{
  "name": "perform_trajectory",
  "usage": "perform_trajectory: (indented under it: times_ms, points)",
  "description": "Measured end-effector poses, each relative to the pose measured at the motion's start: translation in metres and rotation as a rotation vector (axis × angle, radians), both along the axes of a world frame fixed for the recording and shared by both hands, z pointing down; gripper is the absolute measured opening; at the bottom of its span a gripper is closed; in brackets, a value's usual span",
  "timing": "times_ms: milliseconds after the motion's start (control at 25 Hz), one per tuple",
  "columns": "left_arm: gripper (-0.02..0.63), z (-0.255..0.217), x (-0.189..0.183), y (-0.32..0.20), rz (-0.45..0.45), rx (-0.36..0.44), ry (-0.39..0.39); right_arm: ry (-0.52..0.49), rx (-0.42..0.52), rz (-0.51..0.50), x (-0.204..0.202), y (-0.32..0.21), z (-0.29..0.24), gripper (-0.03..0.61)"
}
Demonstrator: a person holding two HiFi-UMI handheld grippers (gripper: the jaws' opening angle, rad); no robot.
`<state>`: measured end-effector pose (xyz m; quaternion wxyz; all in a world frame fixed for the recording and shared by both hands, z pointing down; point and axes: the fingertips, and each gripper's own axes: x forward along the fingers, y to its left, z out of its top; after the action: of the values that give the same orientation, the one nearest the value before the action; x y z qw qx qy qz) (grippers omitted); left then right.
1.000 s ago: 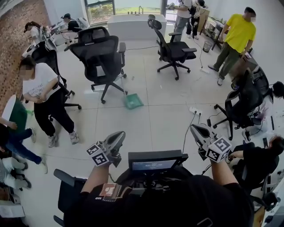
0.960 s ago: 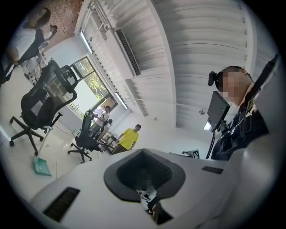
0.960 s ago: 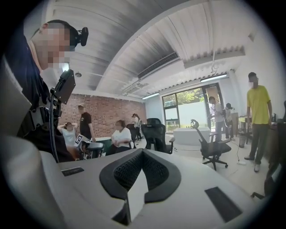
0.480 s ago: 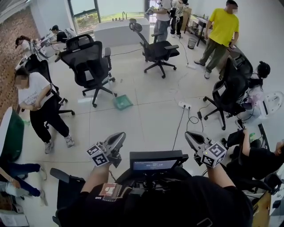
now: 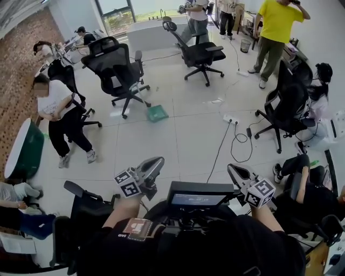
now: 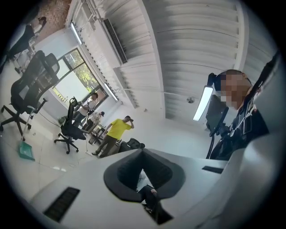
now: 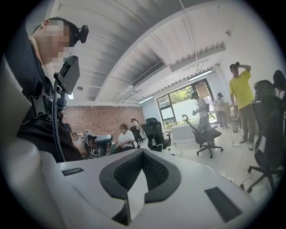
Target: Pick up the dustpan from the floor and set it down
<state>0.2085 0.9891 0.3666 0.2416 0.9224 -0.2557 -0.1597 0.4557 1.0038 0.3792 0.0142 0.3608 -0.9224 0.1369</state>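
Left gripper and right gripper: jaws closed together on each, nothing between them. Both are held well short of the black office chair. Green dustpan lies flat on the floor, just beside that chair's wheeled base, untouched.

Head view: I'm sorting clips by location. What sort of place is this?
Probably an open office or lab: wheeled black office chairs stand on a white tiled floor, a brick wall runs along the left, and windows line the far end.
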Motion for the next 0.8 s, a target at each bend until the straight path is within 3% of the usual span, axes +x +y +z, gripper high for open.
perform_trajectory:
  times_ms: [120, 400, 640, 800]
  points:
    - [0.009, -0.008, -0.017, 0.029, -0.024, 0.022, -0.015, -0.003, 0.015, -0.030, -0.017, 0.019, -0.010, 0.009]
    - [0.009, -0.014, -0.106, 0.089, -0.056, 0.039, -0.038, -0.081, 0.042, -0.046, -0.099, 0.049, -0.036, 0.009]
    - [0.009, -0.013, -0.183, 0.121, -0.100, 0.053, -0.035, -0.015, 0.054, -0.123, -0.186, 0.076, -0.032, 0.009]
    - [0.009, -0.011, -0.214, 0.121, -0.096, 0.049, -0.029, -0.004, 0.052, -0.152, -0.230, 0.078, -0.034, 0.009]
